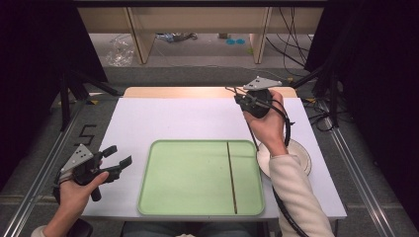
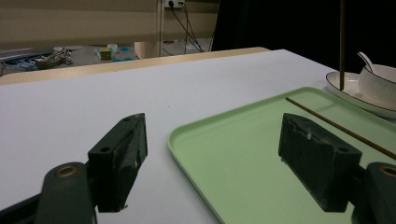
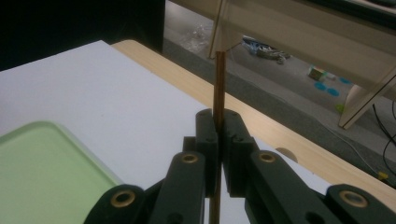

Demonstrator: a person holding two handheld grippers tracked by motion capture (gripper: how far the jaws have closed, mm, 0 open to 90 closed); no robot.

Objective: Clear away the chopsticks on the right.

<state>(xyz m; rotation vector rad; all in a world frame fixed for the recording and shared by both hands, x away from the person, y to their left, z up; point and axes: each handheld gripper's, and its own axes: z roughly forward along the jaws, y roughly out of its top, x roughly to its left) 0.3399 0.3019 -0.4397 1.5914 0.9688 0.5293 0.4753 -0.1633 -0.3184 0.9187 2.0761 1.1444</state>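
— While my right gripper (image 3: 218,140) pinches the thin brown wooden chopstick (image 3: 219,84) upright between shut jaws, what's in the containers?
— One more chopstick (image 1: 231,175) lies in the pale green plastic tray (image 1: 163,192), beside my left gripper (image 1: 114,160), jaws spread; a white spoon (image 2: 366,60) sits in the white bowl (image 2: 378,84).

The green tray (image 1: 197,197) looks like smooth matt plastic; the chopstick (image 3: 219,84) is brown wood; the plate (image 2: 355,93) is glossy white ceramic.

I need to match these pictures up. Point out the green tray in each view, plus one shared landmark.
High view: green tray lies centre, toward the near table edge.
Left gripper view: tray, lower right.
Right gripper view: tray, bottom-left corner.
Shared landmark: wooden strip along the far edge.
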